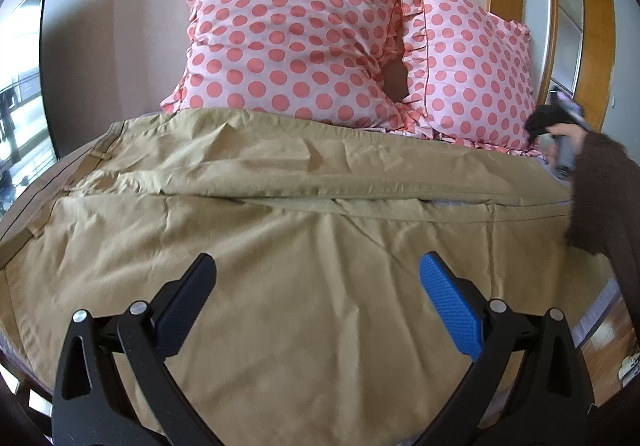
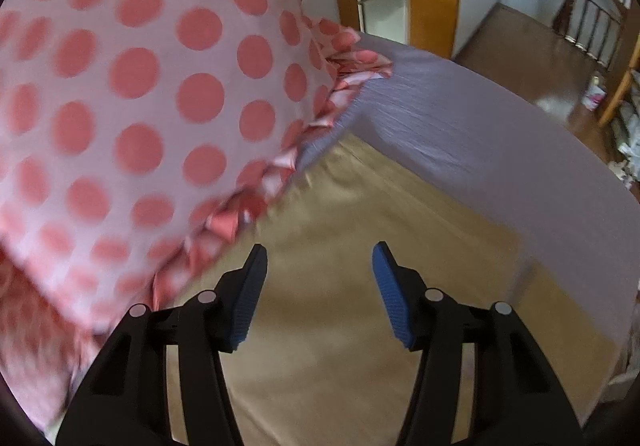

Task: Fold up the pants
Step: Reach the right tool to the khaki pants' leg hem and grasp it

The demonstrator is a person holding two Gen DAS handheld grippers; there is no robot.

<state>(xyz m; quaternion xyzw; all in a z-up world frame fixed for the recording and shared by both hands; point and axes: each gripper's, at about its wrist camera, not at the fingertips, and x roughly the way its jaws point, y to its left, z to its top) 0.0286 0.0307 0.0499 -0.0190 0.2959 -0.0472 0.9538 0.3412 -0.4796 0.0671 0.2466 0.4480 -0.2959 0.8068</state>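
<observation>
Tan pants (image 1: 304,238) lie spread flat across the bed, waistband at the left, both legs running to the right, one beside the other. My left gripper (image 1: 318,270) is open and empty, just above the near leg. My right gripper (image 2: 320,258) is open and empty, hovering over the far leg end of the pants (image 2: 360,246) beside a pillow. It also shows in the left wrist view (image 1: 560,122) at the far right, held by a hand in a brown sleeve.
Two pink polka-dot pillows (image 1: 288,42) (image 1: 472,74) lean on the wall behind the pants; one pillow (image 2: 132,106) fills the left of the right wrist view. A lilac bedsheet (image 2: 480,134) runs to the bed edge, with wooden floor beyond.
</observation>
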